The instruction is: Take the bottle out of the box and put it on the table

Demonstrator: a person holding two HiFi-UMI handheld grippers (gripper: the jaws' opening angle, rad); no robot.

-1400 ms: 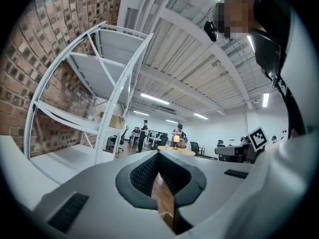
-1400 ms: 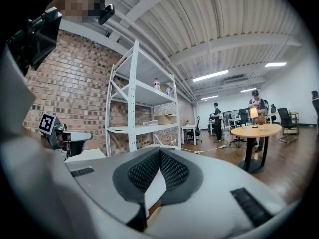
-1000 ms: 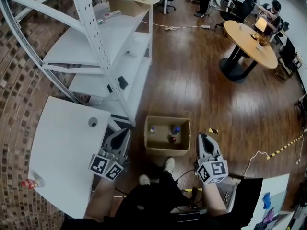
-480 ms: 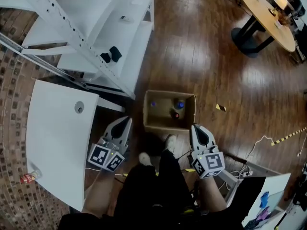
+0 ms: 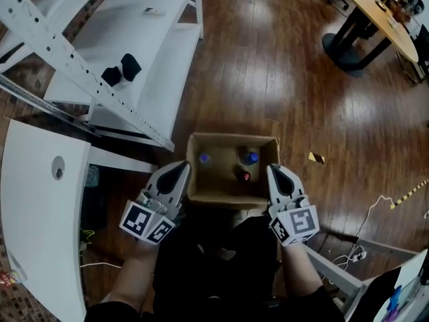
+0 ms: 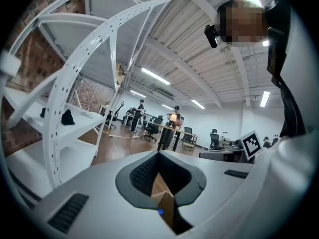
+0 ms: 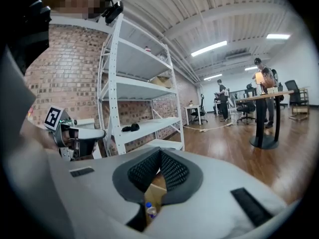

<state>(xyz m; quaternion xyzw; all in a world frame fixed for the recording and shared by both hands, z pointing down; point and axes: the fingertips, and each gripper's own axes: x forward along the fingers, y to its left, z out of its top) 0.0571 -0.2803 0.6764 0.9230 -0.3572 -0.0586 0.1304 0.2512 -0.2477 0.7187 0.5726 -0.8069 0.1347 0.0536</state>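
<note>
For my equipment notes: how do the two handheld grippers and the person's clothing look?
Both the left gripper and right gripper have pale grey tapered shells with dark textured pads. Each carries a cube of black-and-white square markers. The person wears black.

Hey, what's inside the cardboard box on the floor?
The cardboard box holds three bottles, seen from above: the left blue-capped bottle, the right blue-capped bottle and the red-capped bottle. Their lower bodies sit in shadow and cannot be made out.
</note>
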